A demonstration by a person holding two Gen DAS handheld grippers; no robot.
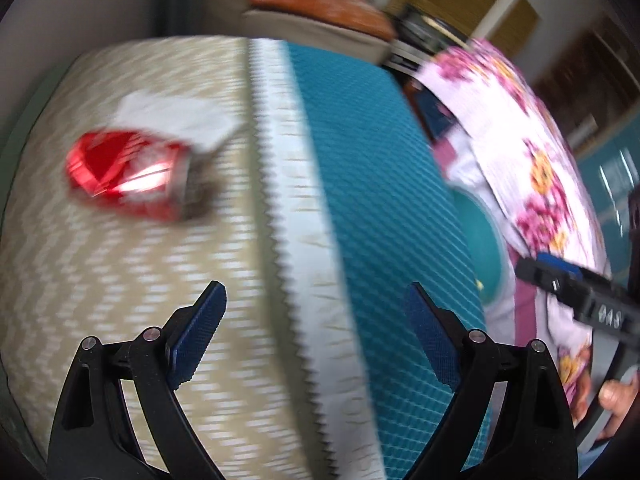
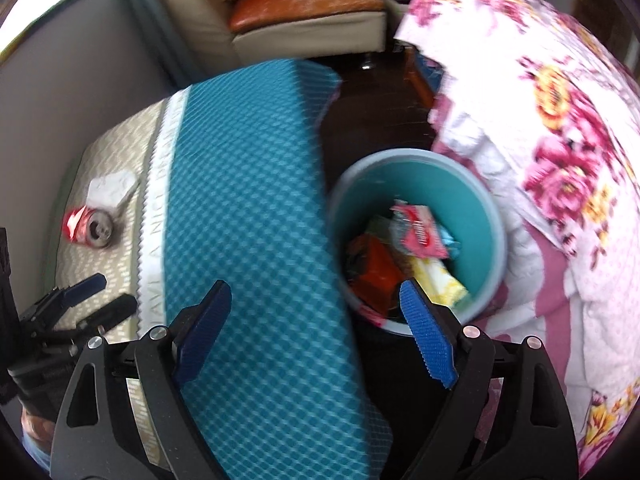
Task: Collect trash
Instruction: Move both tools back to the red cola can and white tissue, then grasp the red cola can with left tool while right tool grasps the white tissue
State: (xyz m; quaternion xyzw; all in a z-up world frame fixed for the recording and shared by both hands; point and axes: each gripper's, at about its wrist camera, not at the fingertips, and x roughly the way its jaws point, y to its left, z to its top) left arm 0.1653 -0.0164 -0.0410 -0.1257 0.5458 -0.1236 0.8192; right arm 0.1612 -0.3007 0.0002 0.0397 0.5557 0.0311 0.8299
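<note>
Both the left gripper (image 1: 316, 336) and right gripper (image 2: 316, 334) gape wide and empty, while the crushed red aluminium can (image 2: 89, 227) lies far left on the beige patterned mattress (image 1: 120, 280), touching a white tissue (image 2: 110, 190), well apart from the round teal trash bin (image 2: 494, 236) holding wrappers on the right.

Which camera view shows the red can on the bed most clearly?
The right wrist view: the red can is small but fairly sharp, lying on its side with its silver top visible. In the left wrist view the can appears larger but is smeared by motion blur.
</note>
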